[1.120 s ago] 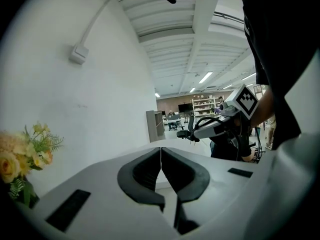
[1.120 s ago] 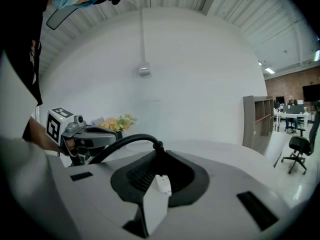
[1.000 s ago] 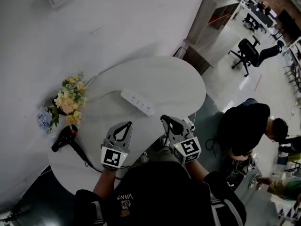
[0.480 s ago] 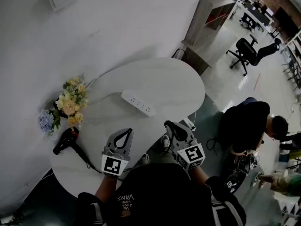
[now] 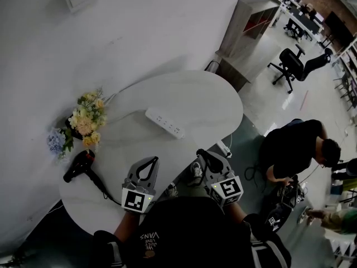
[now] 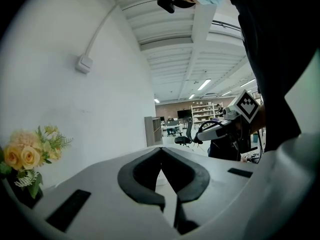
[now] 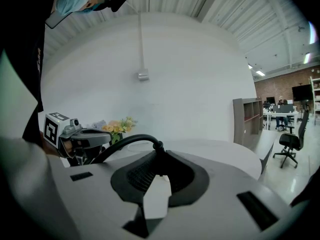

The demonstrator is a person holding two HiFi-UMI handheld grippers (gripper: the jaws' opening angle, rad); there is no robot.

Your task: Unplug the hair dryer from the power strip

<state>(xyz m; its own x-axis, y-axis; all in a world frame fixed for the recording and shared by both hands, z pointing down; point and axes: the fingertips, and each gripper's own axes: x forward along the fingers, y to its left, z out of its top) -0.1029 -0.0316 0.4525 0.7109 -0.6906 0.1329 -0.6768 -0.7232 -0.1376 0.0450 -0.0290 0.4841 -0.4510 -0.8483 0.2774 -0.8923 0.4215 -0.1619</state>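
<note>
At the left edge of the white worktop [image 5: 206, 94], a bunch of yellow and blue flowers [image 5: 82, 123] stands against the wall. Just below them in the frame lies the black hair dryer [image 5: 77, 166]. Its black cable [image 5: 101, 188] trails toward the lower centre and passes out of sight behind the left gripper [image 5: 153, 160]. That gripper hovers over the near edge of the worktop. Its own view shows the fingers [image 6: 140, 171] closed tip to tip with nothing between them.

Above it in the frame, near the middle of the worktop, the white power strip [image 5: 164, 123] lies flat, well apart from both grippers. The right gripper [image 5: 199, 152] is held at the worktop's lower right edge. Its fingers [image 7: 132, 176] are clamped on the hair dryer's black plug [image 7: 158, 146], which is out of the strip, and the cable arches away to the left of that view.

Further right, a person in black [image 5: 293, 149] bends over the floor. An office chair [image 5: 293, 60] and a wooden shelf unit [image 5: 248, 24] stand at the upper right.
</note>
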